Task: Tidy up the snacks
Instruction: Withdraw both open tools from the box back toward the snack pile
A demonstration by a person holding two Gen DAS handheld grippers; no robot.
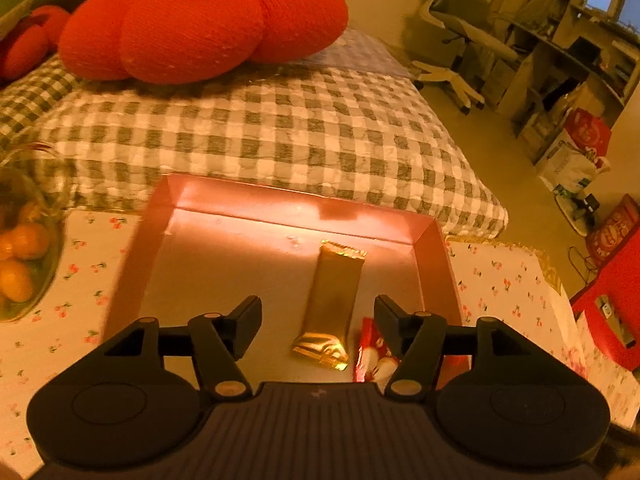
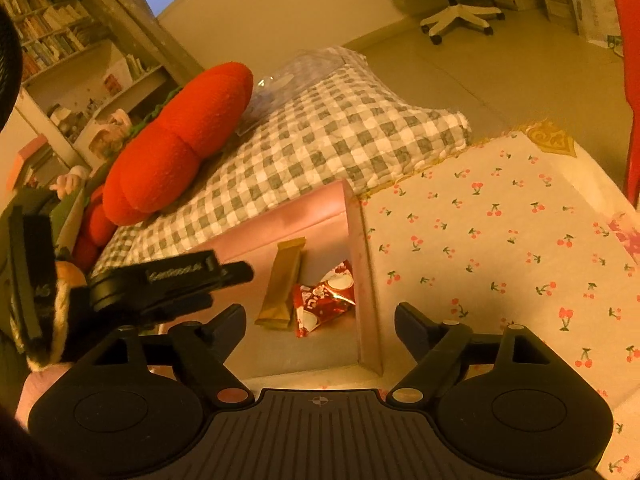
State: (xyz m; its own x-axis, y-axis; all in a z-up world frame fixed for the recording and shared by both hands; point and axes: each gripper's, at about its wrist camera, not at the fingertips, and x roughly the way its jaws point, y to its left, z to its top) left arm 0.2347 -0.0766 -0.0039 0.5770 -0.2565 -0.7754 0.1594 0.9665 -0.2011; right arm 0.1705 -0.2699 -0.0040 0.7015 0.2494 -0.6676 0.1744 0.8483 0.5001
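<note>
A pink tray (image 1: 434, 264) sits on the cherry-print tablecloth. In it lie a gold snack bar (image 1: 332, 300) and a red-and-white snack packet (image 1: 370, 356) beside it. My left gripper (image 1: 318, 320) is open and empty, hovering just above the tray with the gold bar between its fingers. In the right wrist view the tray (image 2: 362, 264), the gold bar (image 2: 282, 284) and the red packet (image 2: 324, 300) show. My right gripper (image 2: 320, 328) is open and empty above the tray's near right corner. The left gripper (image 2: 228, 272) shows at the left.
A bowl of oranges (image 1: 24, 260) stands left of the tray. A checked quilt (image 1: 260, 132) with a big red cushion (image 1: 200, 20) lies behind the table. An office chair (image 1: 452, 28) and red boxes (image 1: 608, 312) stand to the right. The tablecloth (image 2: 500, 240) stretches right of the tray.
</note>
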